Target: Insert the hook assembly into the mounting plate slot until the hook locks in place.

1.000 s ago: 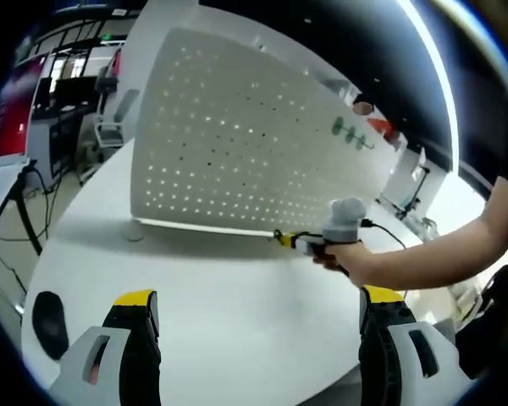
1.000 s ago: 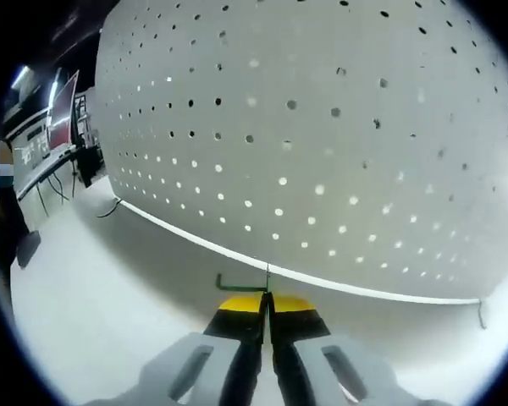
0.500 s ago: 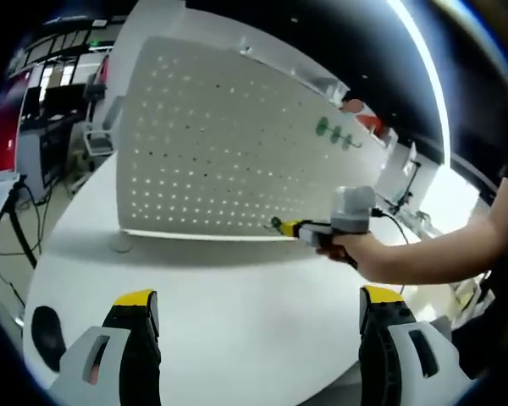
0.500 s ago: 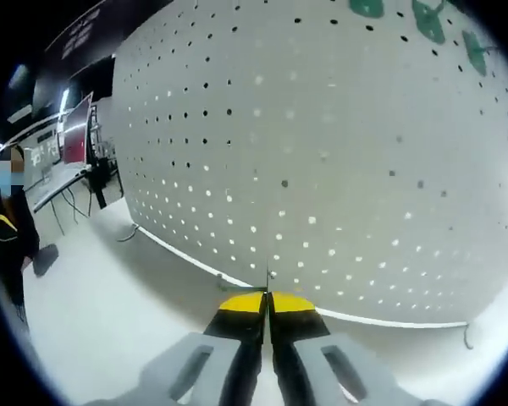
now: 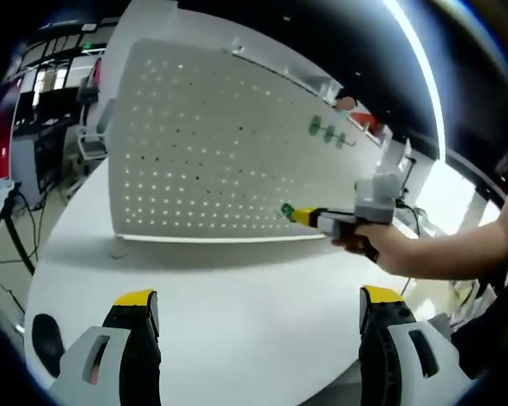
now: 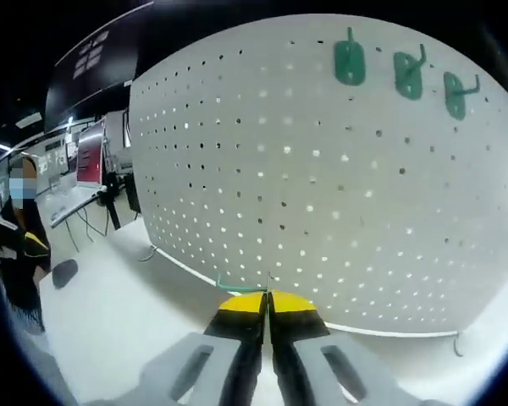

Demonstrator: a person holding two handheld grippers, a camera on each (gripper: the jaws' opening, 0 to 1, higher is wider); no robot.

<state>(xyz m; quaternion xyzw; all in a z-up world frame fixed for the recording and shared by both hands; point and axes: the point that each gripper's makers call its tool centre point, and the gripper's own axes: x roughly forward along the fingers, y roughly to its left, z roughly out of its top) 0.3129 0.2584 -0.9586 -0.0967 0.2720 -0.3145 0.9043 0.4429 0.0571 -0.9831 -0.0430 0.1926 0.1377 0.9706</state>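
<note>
The white perforated mounting plate (image 5: 212, 152) stands upright on the white table (image 5: 237, 288). In the left gripper view, a hand holds my right gripper (image 5: 298, 216) raised in front of the plate's lower right part, with a small green hook (image 5: 285, 209) at its tip. In the right gripper view, my right gripper (image 6: 267, 296) is shut on that thin green hook (image 6: 237, 287), a short way from the plate (image 6: 305, 194). Three green hooks (image 6: 350, 61) hang on the plate's upper right. My left gripper (image 5: 258, 309) is open over the table's near side, holding nothing.
A dark oval object (image 5: 46, 334) lies on the table at the near left. A person (image 6: 17, 254) stands at the left beyond the table. Desks, monitors and a chair (image 5: 89, 139) fill the room to the left of the plate.
The right gripper, with the hook, has risen from near the plate's bottom edge and drawn back a little, so the three hung hooks have come into its view. The left gripper stays open.
</note>
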